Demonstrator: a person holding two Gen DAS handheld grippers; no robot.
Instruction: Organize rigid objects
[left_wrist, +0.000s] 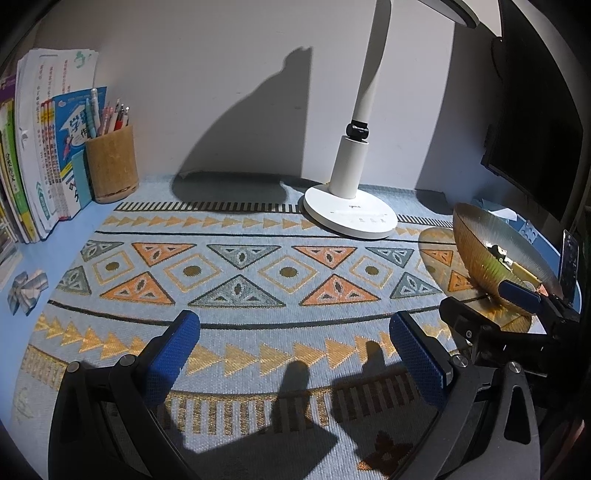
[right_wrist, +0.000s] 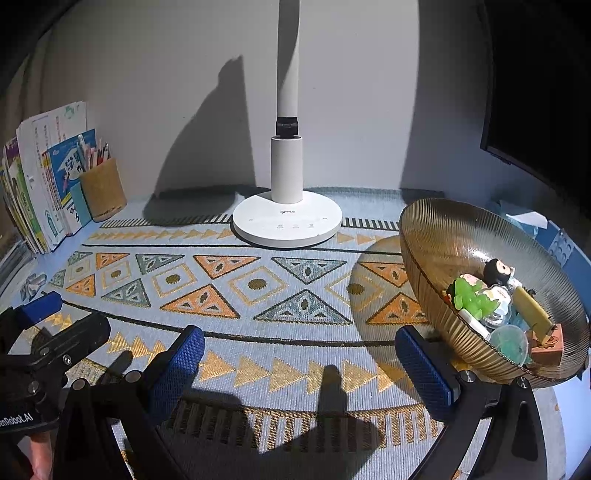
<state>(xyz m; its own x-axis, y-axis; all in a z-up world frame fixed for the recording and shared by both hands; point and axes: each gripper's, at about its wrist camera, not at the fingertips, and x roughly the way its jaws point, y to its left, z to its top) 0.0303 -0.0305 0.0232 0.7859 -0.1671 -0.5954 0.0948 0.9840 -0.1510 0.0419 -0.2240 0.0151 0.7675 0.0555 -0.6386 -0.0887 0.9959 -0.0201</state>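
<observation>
An amber ribbed glass bowl (right_wrist: 443, 240) stands at the right of the patterned mat (right_wrist: 258, 284). It holds several small items, among them a green toy (right_wrist: 471, 299), a black figure (right_wrist: 496, 271) and a yellow stick (right_wrist: 532, 310). My right gripper (right_wrist: 301, 365) is open and holds nothing; its right finger is just left of the bowl's near side. Over the mat's near middle my left gripper (left_wrist: 295, 354) is open too, with nothing between its fingers. In the left wrist view the bowl (left_wrist: 476, 229) is at far right, behind my right gripper (left_wrist: 491, 301).
A white lamp base (right_wrist: 288, 221) stands at the back centre. Books (left_wrist: 37, 147) and a cork pen holder (left_wrist: 110, 166) stand at the back left. A small silvery object (left_wrist: 27, 290) lies left of the mat. A dark monitor (left_wrist: 535, 129) hangs at right.
</observation>
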